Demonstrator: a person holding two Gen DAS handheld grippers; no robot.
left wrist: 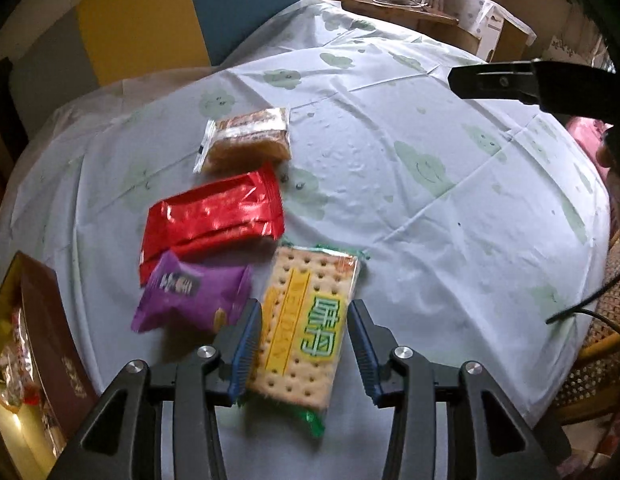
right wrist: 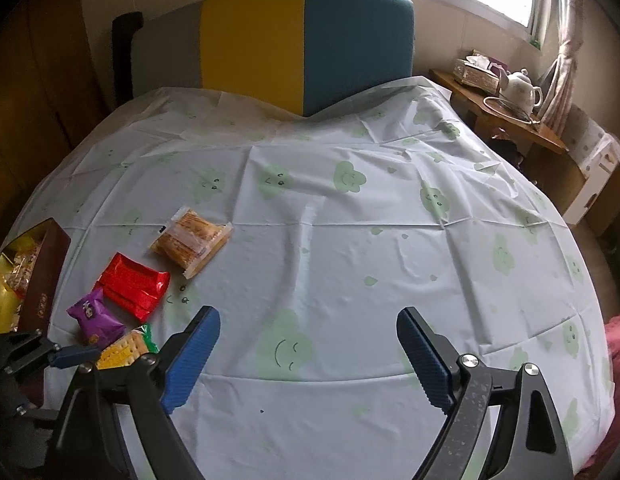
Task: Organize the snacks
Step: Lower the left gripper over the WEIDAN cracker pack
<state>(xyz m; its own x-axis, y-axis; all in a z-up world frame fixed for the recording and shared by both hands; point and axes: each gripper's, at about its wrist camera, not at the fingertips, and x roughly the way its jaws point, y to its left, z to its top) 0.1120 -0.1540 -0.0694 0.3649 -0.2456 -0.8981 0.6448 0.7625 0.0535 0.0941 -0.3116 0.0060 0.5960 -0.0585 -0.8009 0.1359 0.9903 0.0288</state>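
My left gripper [left wrist: 305, 320] is open, its blue pads on either side of a yellow-and-green cracker packet [left wrist: 305, 316] lying on the table; the left pad is near its edge, the right pad stands apart. Beside it lie a purple snack pack [left wrist: 189, 296], a red foil pack [left wrist: 213, 216] and a clear-wrapped cake [left wrist: 245, 140]. My right gripper [right wrist: 307, 344] is open and empty above the bare cloth. From the right wrist the cracker packet [right wrist: 121, 350], purple pack [right wrist: 95, 318], red pack [right wrist: 133, 284], cake [right wrist: 191, 240] and left gripper [right wrist: 75, 354] show at left.
A brown box [left wrist: 49, 340] holding wrapped snacks stands at the table's left edge, also in the right wrist view [right wrist: 41, 280]. The table wears a pale cloth with green clouds [right wrist: 350, 240]. A side table with a teapot [right wrist: 520, 88] stands far right. A wicker chair [left wrist: 598, 360] is at right.
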